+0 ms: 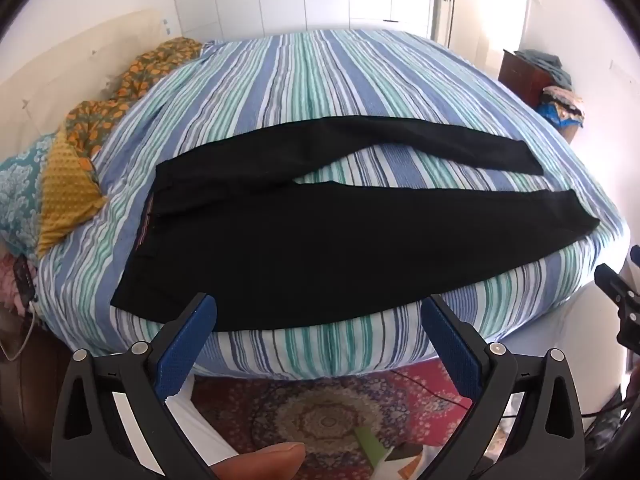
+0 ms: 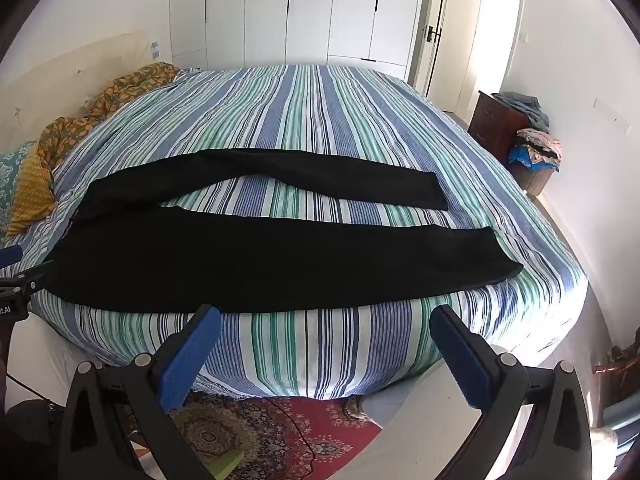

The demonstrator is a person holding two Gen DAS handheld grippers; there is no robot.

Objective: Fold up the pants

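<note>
On the striped bed | black pants lie flat, waist left, legs splayed apart to the right | left gripper fingers wide apart, holding nothing | right gripper fingers wide apart, holding nothing, both short of the near edge

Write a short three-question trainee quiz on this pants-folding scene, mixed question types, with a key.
1. True or false: the black pants are already folded in half on the striped bed.
2. Multiple choice: the left gripper and right gripper are A) both shut on the pants, B) both open and holding nothing, C) one open and one shut.
3. Fill in: the two legs lie spread apart, with the waistband toward the ____.

Key
1. False: they lie flat and unfolded, legs apart.
2. B.
3. Pillows.
</note>
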